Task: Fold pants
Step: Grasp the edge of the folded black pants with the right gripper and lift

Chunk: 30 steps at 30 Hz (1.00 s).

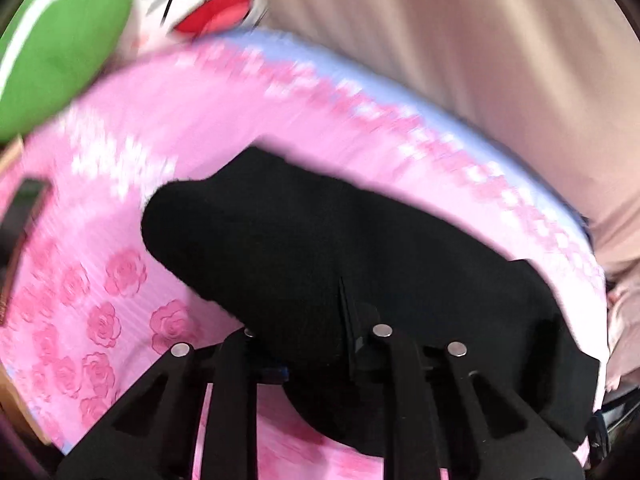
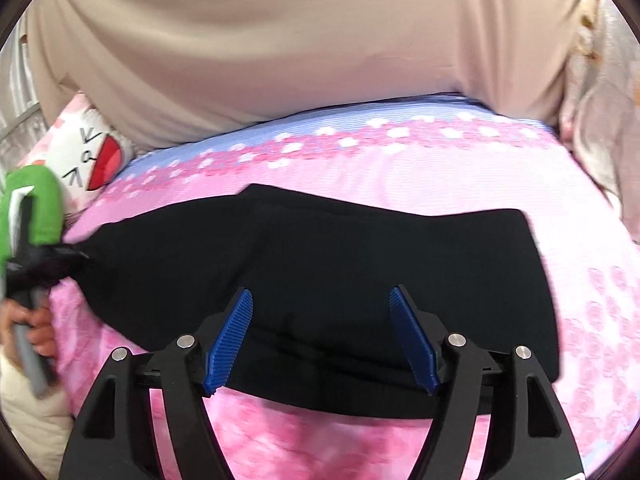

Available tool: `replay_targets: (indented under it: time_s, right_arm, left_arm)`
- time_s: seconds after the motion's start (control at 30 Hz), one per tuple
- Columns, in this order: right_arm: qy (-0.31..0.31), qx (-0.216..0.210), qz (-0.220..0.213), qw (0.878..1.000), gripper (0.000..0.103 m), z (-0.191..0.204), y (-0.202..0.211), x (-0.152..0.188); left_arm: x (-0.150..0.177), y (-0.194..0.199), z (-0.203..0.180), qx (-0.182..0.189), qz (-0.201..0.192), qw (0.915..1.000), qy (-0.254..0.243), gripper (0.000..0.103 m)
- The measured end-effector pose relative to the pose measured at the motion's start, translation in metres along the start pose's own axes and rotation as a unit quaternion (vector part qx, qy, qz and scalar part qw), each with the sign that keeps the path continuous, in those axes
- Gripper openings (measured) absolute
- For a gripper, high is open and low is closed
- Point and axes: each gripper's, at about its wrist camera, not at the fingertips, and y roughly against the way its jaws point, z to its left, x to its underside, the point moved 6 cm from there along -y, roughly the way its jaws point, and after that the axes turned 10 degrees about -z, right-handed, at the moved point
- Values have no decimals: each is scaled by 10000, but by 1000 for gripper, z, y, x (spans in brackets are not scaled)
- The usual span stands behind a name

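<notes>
Right gripper (image 2: 320, 340) spread over black pants (image 2: 340, 256) | left gripper (image 1: 316, 340) pinching pants edge | pink sheet (image 2: 400, 168)

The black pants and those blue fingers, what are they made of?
The black pants look like soft, matte knit fabric, maybe fleece: they drape, bunch and show no shine. The blue fingers of the right gripper look like hard plastic or rubber with fine ridges molded across the flat faces; which one, the picture cannot settle.
</notes>
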Motion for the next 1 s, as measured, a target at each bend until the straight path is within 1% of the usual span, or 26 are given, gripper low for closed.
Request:
replay_targets:
  time_s: [0.07, 0.1, 0.17, 0.2, 0.23, 0.27, 0.3, 0.33, 0.4, 0.43, 0.47, 0.5, 0.57, 0.6, 0.67, 0.7, 0.73, 0.8, 0.83, 0.9, 1.0]
  right_arm:
    - [-153, -4, -31, 9999, 69, -12, 5, 1]
    - [-225, 3, -65, 9997, 69, -18, 8, 2]
    - [-354, 16, -122, 9993, 72, -30, 12, 3]
    - [-384, 19, -129, 9992, 73, -34, 13, 5]
    - [-400, 18, -119, 9991, 73, -37, 13, 8]
    - [-401, 18, -69, 9992, 73, -40, 12, 11]
    - [-399, 28, -18, 9992, 73, -43, 11, 15]
    - [-404, 45, 18, 9992, 73, -45, 10, 18]
    - [-403, 84, 68, 9991, 73, -52, 11, 24]
    - [-410, 135, 61, 9990, 73, -56, 13, 25]
    - [-403, 138, 63, 9991, 73, -58, 15, 26]
    - [-397, 120, 54, 9991, 73, -59, 16, 26]
    - [-410, 59, 17, 9991, 74, -58, 18, 23]
    - [-397, -37, 13, 9992, 74, -54, 17, 20]
    - [-409, -289, -8, 9987, 74, -45, 14, 11]
    - [-420, -474, -1, 9980, 74, -38, 11, 6]
    - [-432, -689, 38, 9967, 76, -29, 5, 1]
    - [-394, -1096, 214, 9930, 77, -5, -13, -11]
    - [-373, -1190, 276, 9918, 77, 1, -19, -13]
    - [-392, -1453, 502, 9873, 77, 23, -44, -18]
    - [-494, -1616, 752, 9827, 77, 44, -73, -21]
  left_arm:
    - [-7, 31, -38, 382, -256, 9985, -307, 17]
    - [-7, 50, -67, 666, -378, 9956, -544, 17]
    - [0, 68, -109, 966, -469, 9894, -977, 19]
    - [8, 71, -129, 1075, -443, 9866, -1147, 21]
    - [23, 69, -152, 1152, -332, 9833, -1367, 30]
    - [39, 63, -170, 1206, -188, 9796, -1594, 49]
    - [57, 54, -184, 1195, 9, 9755, -1849, 59]
    - [81, 45, -197, 1150, 245, 9698, -2135, 65]
    - [109, 39, -205, 1108, 462, 9652, -2325, 68]
    - [120, 40, -207, 1106, 498, 9625, -2426, 76]
    - [125, 43, -207, 1059, 465, 9616, -2487, 87]
    - [128, 48, -203, 974, 360, 9608, -2569, 89]
    - [127, 58, -195, 814, 185, 9595, -2690, 91]
    - [128, 65, -190, 740, 113, 9590, -2733, 91]
    - [121, 74, -174, 541, -3, 9607, -2723, 93]
    - [118, 75, -169, 437, -33, 9623, -2685, 93]
    - [114, 77, -156, 312, -63, 9647, -2613, 93]
    - [106, 76, -138, 131, -107, 9689, -2468, 94]
    - [101, 75, -126, 9, -107, 9712, -2381, 94]
    - [94, 71, -108, -148, -96, 9749, -2218, 94]
    - [86, 71, -75, -323, -39, 9802, -1954, 94]
